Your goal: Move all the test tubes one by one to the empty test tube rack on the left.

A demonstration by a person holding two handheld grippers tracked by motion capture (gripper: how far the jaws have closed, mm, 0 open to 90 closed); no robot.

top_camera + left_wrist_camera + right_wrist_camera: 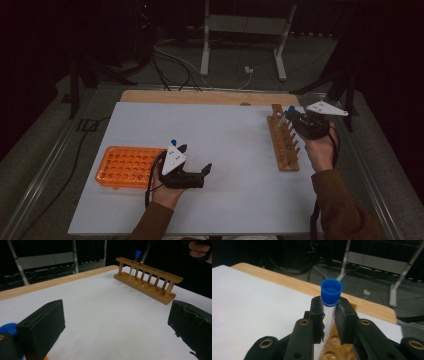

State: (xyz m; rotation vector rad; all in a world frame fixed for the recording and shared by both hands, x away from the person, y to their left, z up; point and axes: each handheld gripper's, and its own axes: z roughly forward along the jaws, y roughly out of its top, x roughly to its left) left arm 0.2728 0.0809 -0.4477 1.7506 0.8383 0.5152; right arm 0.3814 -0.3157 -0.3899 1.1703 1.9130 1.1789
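Observation:
A clear test tube with a blue cap (331, 292) stands upright between the pads of my right gripper (329, 315), which is shut on it just under the cap. The tube (133, 265) hangs over the far end of the wooden tube rack (283, 145), and I cannot tell whether its lower end is clear of the hole. In the high view my right gripper (296, 119) is at the rack's far end. My left gripper (196, 159) hovers near the table's middle with its jaws wide apart and nothing between them.
An orange plastic rack (125, 166) with many holes lies at the left, next to my left hand. A small blue cap (173, 142) shows by that gripper. The white table top (225, 130) ends in a wooden strip (200, 96) at the back. Cables and metal stands lie on the floor beyond.

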